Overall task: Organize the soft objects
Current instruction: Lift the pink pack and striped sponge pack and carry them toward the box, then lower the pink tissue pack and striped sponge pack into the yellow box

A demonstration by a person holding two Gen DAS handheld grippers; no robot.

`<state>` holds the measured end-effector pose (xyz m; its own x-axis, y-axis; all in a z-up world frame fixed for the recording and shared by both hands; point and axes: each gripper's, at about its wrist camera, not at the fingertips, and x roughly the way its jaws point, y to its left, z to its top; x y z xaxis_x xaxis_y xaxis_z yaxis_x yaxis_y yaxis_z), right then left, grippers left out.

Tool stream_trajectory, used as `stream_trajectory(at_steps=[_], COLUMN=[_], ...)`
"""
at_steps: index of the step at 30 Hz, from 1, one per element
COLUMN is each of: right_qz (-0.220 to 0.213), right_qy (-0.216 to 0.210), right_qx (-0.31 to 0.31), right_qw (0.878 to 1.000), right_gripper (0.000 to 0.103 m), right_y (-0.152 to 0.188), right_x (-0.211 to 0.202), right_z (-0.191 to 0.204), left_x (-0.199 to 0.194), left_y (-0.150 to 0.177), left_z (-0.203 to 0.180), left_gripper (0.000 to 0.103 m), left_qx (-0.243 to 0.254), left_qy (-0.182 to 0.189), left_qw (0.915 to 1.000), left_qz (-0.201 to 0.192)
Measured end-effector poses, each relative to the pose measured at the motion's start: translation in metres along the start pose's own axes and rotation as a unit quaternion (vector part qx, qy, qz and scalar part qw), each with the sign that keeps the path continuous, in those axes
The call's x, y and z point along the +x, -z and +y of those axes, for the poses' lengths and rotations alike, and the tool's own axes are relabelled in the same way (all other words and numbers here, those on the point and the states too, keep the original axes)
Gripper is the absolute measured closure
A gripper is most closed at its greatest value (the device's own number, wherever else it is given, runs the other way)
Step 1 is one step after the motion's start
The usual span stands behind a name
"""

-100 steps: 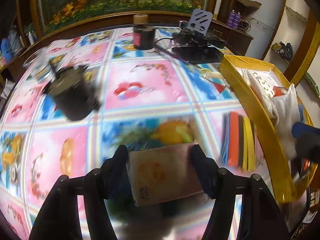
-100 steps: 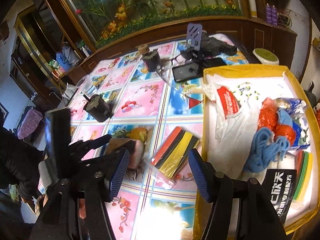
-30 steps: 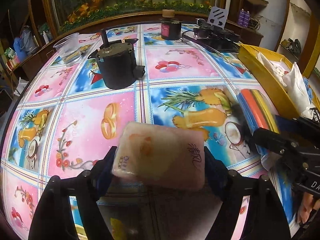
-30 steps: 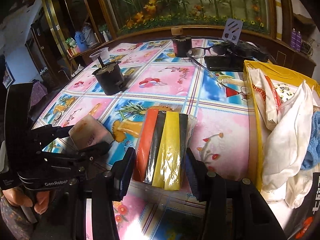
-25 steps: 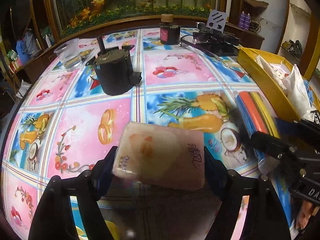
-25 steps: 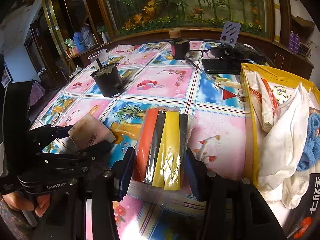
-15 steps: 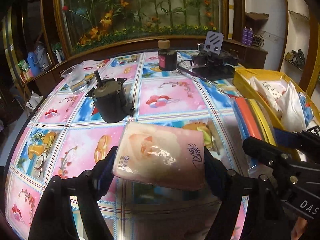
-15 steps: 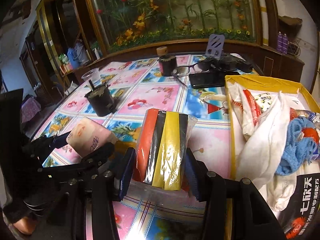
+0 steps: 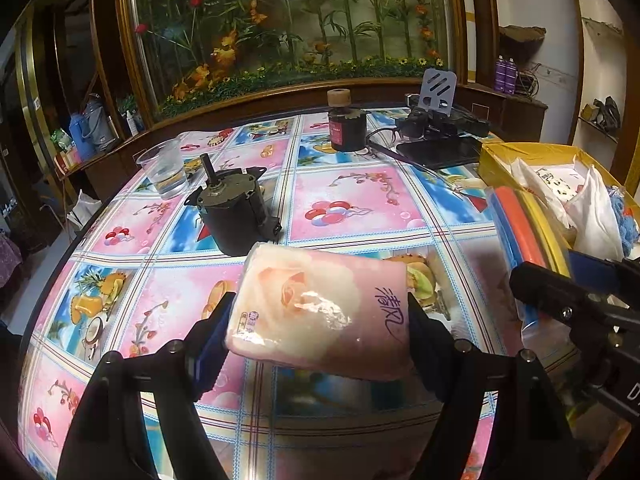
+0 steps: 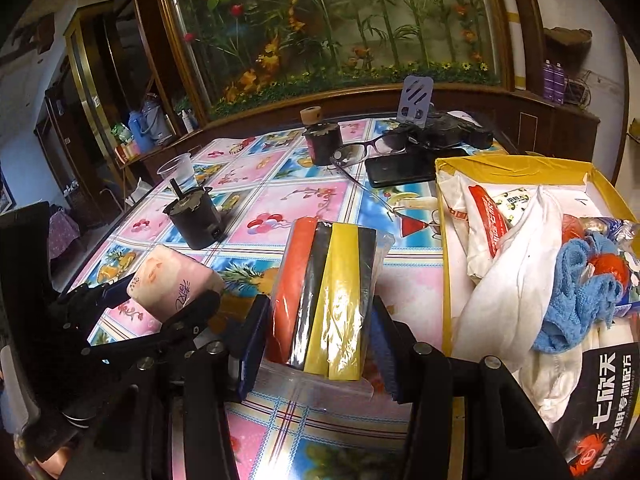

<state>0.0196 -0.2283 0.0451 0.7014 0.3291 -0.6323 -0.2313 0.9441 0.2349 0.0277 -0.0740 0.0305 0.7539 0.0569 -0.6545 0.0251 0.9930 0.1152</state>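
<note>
Left claw (image 9: pixel 320 316) is clamped on tissue pack (image 9: pixel 324 308); right claw (image 10: pixel 316 320) is clamped on sponge pack (image 10: pixel 328 296). Yellow box (image 10: pixel 446 280) is seen rightward, nearer the right claw.

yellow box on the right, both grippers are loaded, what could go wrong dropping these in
The yellow cardboard box already holds piled white cloth and a blue towel, so new items may sit high and slide out.

The right gripper pinches the clear bag of coloured sponge strips near its lower end; it could slip.

The left gripper carrying the pink tissue pack is close beside; they may collide.
</note>
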Motion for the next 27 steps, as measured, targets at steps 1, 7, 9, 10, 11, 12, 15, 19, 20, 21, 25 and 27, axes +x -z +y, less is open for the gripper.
stream_trajectory(at_steps=[1, 7, 9, 10, 11, 12, 15, 19, 20, 21, 25, 27], right_qz=[-0.001, -0.003, -0.004, -0.005, -0.005, -0.006, -0.012, -0.04, -0.048, -0.056, -0.074, -0.081], right_qy=[0.0, -0.002, -0.002, -0.003, -0.004, -0.004, -0.008, -0.005, -0.003, 0.0, 0.013, 0.024], right_qx=[0.001, 0.009, 0.01, 0.01, 0.011, 0.011, 0.018, 0.032, 0.039, 0.047, 0.087, 0.103], right_qw=[1.0, 1.0, 1.0, 1.0, 1.0, 1.0, 1.0, 0.999, 0.998, 0.997, 0.993, 0.991], right_gripper=[0.051, 0.051, 0.051, 0.051, 0.051, 0.051, 0.051, 0.051, 0.051, 0.051, 0.051, 0.051], right_y=[0.0, -0.002, -0.002, -0.002, -0.003, -0.003, -0.007, -0.018, -0.021, -0.024, -0.034, -0.038], right_x=[0.0, -0.002, -0.002, -0.003, -0.003, -0.003, -0.007, -0.02, -0.024, -0.028, -0.038, -0.044], right_z=[0.0, -0.003, -0.003, -0.004, -0.004, -0.004, -0.008, -0.02, -0.026, -0.033, -0.065, -0.082], left_x=[0.0, -0.001, -0.001, -0.001, -0.001, -0.002, -0.002, -0.003, -0.004, -0.004, -0.007, -0.009], left_y=[0.001, 0.001, 0.001, 0.001, 0.001, 0.001, 0.001, -0.004, -0.005, -0.007, -0.014, -0.019], left_z=[0.0, -0.001, -0.001, -0.001, -0.001, -0.003, -0.007, -0.013, -0.016, -0.019, -0.03, -0.036], left_gripper=[0.025, 0.025, 0.025, 0.025, 0.025, 0.025, 0.025, 0.025, 0.025, 0.025, 0.025, 0.025], left_qx=[0.001, 0.003, 0.002, 0.001, 0.001, 0.003, 0.008, 0.003, 0.001, -0.001, -0.005, -0.009], left_qy=[-0.001, -0.004, -0.003, -0.003, -0.002, -0.001, 0.001, 0.02, 0.025, 0.031, 0.052, 0.064], left_qw=[1.0, 1.0, 1.0, 1.0, 1.0, 1.0, 1.0, 0.9998, 0.9997, 0.9995, 0.9985, 0.9976], left_qz=[0.0, -0.002, -0.002, -0.002, -0.002, -0.002, -0.003, -0.004, -0.005, -0.006, -0.017, -0.025])
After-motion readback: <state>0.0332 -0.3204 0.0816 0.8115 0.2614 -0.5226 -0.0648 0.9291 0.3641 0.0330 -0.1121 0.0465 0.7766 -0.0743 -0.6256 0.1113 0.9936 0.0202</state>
